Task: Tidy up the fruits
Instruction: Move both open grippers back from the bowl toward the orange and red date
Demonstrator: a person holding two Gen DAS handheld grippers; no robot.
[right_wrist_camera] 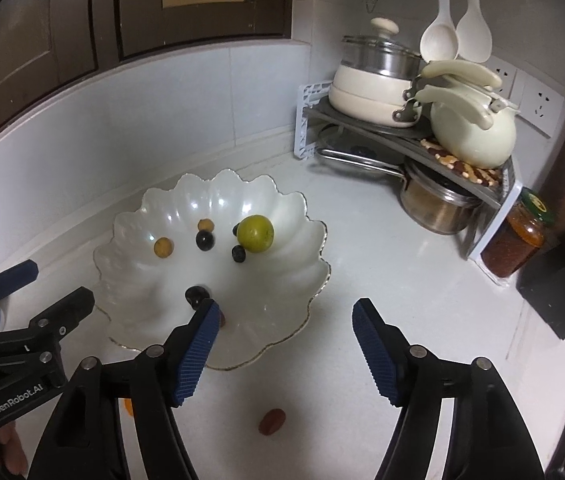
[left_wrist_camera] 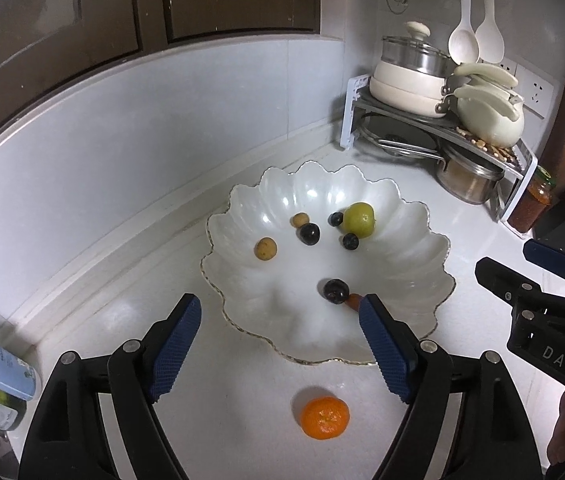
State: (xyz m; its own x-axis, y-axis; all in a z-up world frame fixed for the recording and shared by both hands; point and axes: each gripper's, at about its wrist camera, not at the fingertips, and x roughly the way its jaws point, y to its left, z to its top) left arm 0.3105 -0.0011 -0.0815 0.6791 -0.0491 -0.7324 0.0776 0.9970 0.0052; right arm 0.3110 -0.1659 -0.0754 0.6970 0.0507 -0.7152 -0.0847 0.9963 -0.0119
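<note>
Though bowl-bound, tangerine (left_wrist_camera: 325, 417) outside

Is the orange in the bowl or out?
Out. The orange sits on the counter in front of the scalloped bowl's near rim, clear of it.

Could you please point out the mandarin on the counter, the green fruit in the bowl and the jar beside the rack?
mandarin (left_wrist_camera: 325, 417), left wrist view, top centre.
green fruit (right_wrist_camera: 257, 234), right wrist view, middle.
jar (right_wrist_camera: 516, 246), right wrist view, glass body.
</note>
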